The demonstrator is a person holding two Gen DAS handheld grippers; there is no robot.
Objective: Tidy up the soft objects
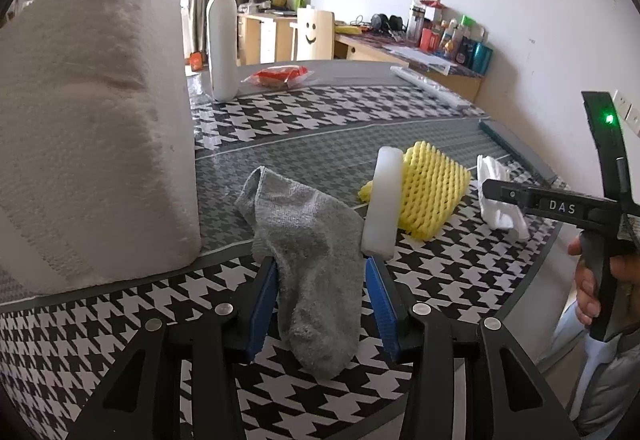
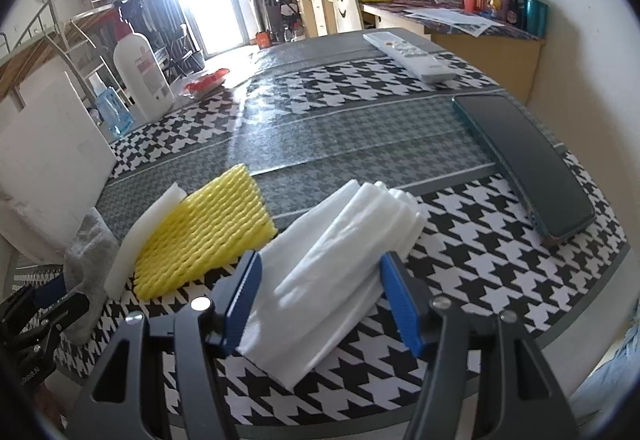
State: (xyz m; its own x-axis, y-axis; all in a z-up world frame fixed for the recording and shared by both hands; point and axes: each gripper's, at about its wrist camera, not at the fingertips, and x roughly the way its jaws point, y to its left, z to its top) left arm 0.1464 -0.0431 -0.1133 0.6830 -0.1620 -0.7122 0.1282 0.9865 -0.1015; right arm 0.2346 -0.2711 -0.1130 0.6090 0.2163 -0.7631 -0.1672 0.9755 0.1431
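Houndstooth table (image 1: pixel 460 272): sock (image 1: pixel 308 252) runs lengthwise between the left gripper's (image 1: pixel 322 272) parted jaws, cloth (image 2: pixel 340 240) likewise inside the right gripper's (image 2: pixel 320 268), neither pinched.

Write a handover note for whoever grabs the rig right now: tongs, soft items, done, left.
Left tongs: open, straddling the grey sock, pads not pressing it.
Right tongs: open, straddling the folded white cloth, no grip visible.
Soft items sit in a row near the front edge of the houndstooth table: big white foam block far left, then the sock, the white foam strip, the yellow foam net and the cloth.
Done: items lie on the table side by side; nothing is held.
Left: cannot tell if sorting is finished; check before lifting anything.
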